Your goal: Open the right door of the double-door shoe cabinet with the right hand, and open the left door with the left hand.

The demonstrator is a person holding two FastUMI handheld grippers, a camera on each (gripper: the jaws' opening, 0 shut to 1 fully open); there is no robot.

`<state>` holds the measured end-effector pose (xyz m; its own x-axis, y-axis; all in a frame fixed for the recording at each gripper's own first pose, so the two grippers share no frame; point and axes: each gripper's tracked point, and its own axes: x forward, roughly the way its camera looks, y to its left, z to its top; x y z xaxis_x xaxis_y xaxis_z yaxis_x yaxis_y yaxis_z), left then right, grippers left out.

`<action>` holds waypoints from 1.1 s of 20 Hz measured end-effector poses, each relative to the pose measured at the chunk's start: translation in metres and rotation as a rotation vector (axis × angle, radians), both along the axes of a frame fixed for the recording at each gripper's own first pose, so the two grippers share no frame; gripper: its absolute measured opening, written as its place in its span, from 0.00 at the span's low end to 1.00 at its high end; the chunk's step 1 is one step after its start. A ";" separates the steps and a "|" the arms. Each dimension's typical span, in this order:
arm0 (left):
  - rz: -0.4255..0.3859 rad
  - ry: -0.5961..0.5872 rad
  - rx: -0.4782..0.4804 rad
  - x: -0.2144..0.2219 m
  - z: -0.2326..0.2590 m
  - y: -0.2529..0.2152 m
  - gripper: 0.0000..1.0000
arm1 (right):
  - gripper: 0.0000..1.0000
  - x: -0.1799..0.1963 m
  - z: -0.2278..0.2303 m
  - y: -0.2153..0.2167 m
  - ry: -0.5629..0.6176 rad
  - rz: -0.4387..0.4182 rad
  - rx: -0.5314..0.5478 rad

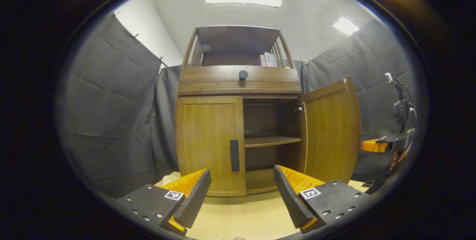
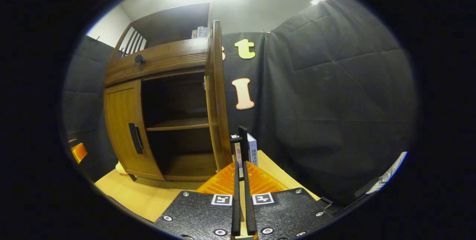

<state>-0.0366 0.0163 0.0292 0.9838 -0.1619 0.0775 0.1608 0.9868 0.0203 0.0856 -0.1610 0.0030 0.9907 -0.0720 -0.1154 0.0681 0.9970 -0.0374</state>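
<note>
The wooden shoe cabinet (image 1: 238,80) stands straight ahead in the left gripper view. Its left door (image 1: 208,136) is closed, with a dark vertical handle (image 1: 234,155) at its inner edge. The right door (image 1: 331,128) is swung wide, baring an inner shelf (image 1: 271,141). My left gripper (image 1: 241,190) is open, well short of the left door's handle and touching nothing. My right gripper (image 1: 386,145) reaches in behind the open door's free edge. In the right gripper view the right door (image 2: 217,102) is edge-on, and my right gripper (image 2: 241,165) is shut on its dark handle (image 2: 243,139).
The cabinet stands on a light wooden tabletop (image 1: 241,217). A knob (image 1: 243,74) sits on the drawer front, with books (image 1: 268,60) on the top shelf. A book (image 2: 253,151) stands beyond the open door. A camera stand (image 1: 401,102) rises at the right. Black cloth walls surround everything.
</note>
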 end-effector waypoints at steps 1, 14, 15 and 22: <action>0.001 -0.005 0.006 0.000 0.000 0.000 0.98 | 0.07 -0.003 0.003 0.004 -0.006 0.012 -0.004; 0.009 -0.010 0.018 0.005 -0.006 -0.003 0.96 | 0.96 -0.061 0.037 0.063 -0.103 0.126 -0.072; 0.009 -0.008 0.018 0.006 -0.007 -0.003 0.96 | 0.94 -0.063 0.035 0.064 -0.101 0.127 -0.070; -0.030 0.034 -0.027 0.018 -0.020 -0.014 1.00 | 0.92 -0.065 0.020 0.060 -0.069 0.102 -0.055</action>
<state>-0.0188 0.0027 0.0095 0.9807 -0.1894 0.0484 0.1902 0.9817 -0.0119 0.0202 -0.1013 0.0230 0.9987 0.0256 -0.0451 -0.0297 0.9954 -0.0906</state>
